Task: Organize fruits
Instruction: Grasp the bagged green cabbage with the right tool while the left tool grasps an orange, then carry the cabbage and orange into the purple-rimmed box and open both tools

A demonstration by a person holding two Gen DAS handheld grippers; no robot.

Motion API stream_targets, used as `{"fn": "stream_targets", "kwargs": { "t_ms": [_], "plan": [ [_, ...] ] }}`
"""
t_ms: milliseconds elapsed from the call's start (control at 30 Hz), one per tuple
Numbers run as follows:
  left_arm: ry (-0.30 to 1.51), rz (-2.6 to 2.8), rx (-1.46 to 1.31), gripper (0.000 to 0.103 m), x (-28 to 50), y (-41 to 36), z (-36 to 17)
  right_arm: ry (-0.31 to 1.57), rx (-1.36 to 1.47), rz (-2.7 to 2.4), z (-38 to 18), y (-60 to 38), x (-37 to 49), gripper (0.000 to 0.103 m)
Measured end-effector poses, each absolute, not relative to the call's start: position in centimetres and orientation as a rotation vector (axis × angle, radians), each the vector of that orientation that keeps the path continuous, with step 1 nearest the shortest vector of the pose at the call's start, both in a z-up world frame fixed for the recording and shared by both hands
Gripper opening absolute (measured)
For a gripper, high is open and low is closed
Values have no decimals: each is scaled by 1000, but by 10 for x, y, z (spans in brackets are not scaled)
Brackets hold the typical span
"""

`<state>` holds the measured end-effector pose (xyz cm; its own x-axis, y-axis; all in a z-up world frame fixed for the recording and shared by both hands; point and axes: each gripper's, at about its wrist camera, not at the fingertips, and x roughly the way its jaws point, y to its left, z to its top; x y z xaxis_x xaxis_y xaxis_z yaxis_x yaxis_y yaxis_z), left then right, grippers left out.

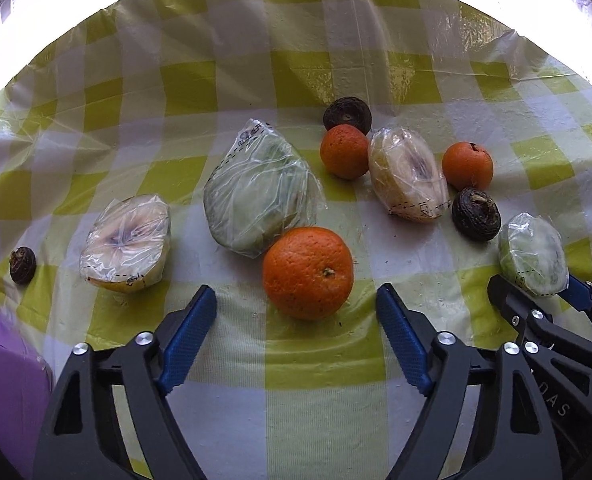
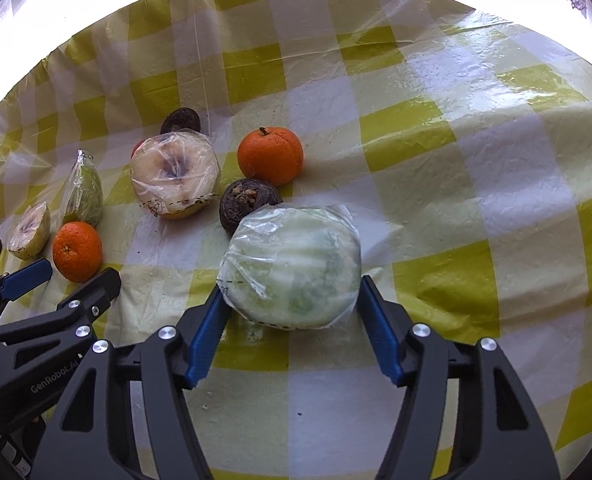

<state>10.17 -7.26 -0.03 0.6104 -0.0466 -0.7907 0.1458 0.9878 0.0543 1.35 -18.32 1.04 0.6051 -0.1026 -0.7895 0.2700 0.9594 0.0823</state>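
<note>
Checked tablecloth [image 1: 296,80] was a scatter of fruit with nothing grouped yet: your right gripper [image 2: 292,304] straddled the wrapped melon half [image 2: 292,264], maybe clamped, and your left gripper [image 1: 296,312] gaped around an orange [image 1: 307,272].

Glossy yellow-and-white checked tablecloth [image 1: 280,376] covering the whole surface, purple fabric [image 1: 4,380] at eight o'clock of the left wrist view
</note>
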Motion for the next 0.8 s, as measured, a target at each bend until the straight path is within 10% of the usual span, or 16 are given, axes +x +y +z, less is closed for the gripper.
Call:
{"fn": "stream_targets", "kwargs": {
  "t_ms": [100,800],
  "plan": [
    [858,-133,142,37,93,-80,5,902,205,-236,10,-187,12,53],
    [689,-240,-37,36,-58,-8,28,716,418,-113,28,-141,-92,52]
  ]
}}
